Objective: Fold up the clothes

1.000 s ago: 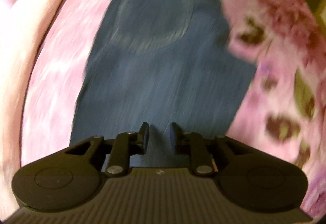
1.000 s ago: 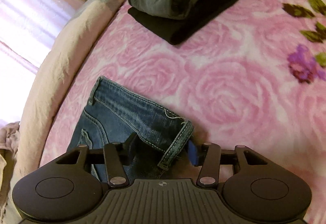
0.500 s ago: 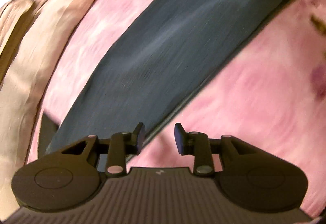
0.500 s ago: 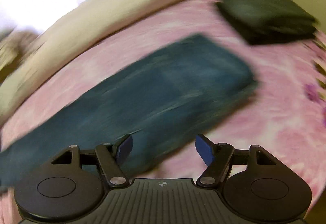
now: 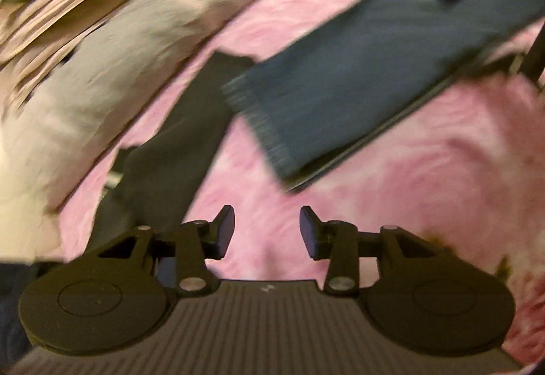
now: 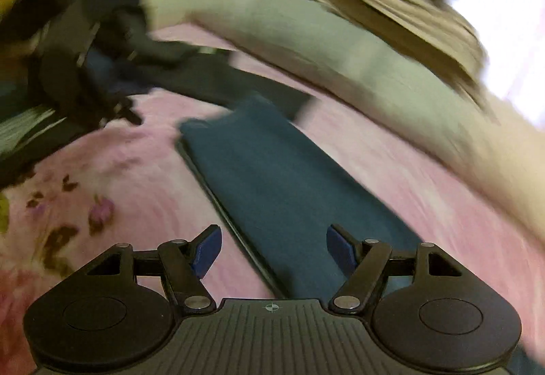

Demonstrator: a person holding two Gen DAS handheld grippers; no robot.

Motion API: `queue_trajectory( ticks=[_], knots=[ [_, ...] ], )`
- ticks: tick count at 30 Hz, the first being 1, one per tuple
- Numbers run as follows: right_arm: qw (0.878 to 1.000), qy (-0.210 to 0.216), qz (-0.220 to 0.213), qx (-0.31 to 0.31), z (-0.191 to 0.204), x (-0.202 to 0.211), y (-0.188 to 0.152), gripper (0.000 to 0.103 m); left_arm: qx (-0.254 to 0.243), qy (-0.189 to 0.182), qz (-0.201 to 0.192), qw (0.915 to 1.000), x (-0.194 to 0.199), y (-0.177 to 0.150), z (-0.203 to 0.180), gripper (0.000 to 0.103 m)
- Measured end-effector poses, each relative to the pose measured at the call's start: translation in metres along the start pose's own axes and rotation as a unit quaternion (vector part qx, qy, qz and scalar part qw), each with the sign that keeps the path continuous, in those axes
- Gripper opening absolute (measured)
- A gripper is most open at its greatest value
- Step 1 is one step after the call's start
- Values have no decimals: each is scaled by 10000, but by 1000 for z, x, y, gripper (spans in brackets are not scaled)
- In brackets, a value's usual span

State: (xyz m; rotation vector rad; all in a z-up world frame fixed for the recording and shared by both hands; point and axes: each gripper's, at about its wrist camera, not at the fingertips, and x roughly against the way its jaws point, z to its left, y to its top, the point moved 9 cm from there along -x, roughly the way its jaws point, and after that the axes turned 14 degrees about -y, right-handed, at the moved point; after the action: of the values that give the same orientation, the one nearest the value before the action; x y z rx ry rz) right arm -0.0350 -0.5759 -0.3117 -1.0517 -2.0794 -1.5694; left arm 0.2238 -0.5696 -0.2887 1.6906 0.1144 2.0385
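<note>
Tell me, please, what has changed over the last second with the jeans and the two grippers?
The right gripper has let go of the jeans waistband and pulled back, open. The left gripper has swung off the denim toward the leg hem and opened wider. The jeans still lie flat, folded lengthwise on the pink blanket.

Motion blur smears the jeans (image 6: pixel 286 191); waistband unseen.

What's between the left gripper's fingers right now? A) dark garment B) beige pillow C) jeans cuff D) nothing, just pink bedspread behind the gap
D: the left gripper stands open over the pink bedspread, with the jeans hem lying well ahead of its tips and the dark garment off to the left.
</note>
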Motion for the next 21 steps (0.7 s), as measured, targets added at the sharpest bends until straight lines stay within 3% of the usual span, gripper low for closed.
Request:
queue_trajectory(
  ticks=[7, 13, 14, 15, 16, 21],
  knots=[
    [9913, 89, -259, 1290, 96, -88, 47, 71, 709, 190, -176, 9971, 4, -39, 36, 38],
    [9759, -303, -256, 2147, 134, -129, 46, 71, 1049, 151, -245, 9941, 5, -58, 42, 40],
    [9746, -359, -299, 2189, 137, -131, 46, 68, 1076, 142, -236, 9938, 4, -61, 42, 41],
    [9735, -403, -336, 2227, 139, -134, 47, 52, 1099, 131, -225, 9936, 4, -63, 43, 41],
    [9732, -379, -334, 2245, 141, -136, 48, 46, 1104, 110, -209, 9936, 3, -64, 43, 41],
    [9801, -315, -331, 1932, 134, -131, 55, 27, 1011, 87, -174, 9947, 3, -60, 39, 41]
  ],
)
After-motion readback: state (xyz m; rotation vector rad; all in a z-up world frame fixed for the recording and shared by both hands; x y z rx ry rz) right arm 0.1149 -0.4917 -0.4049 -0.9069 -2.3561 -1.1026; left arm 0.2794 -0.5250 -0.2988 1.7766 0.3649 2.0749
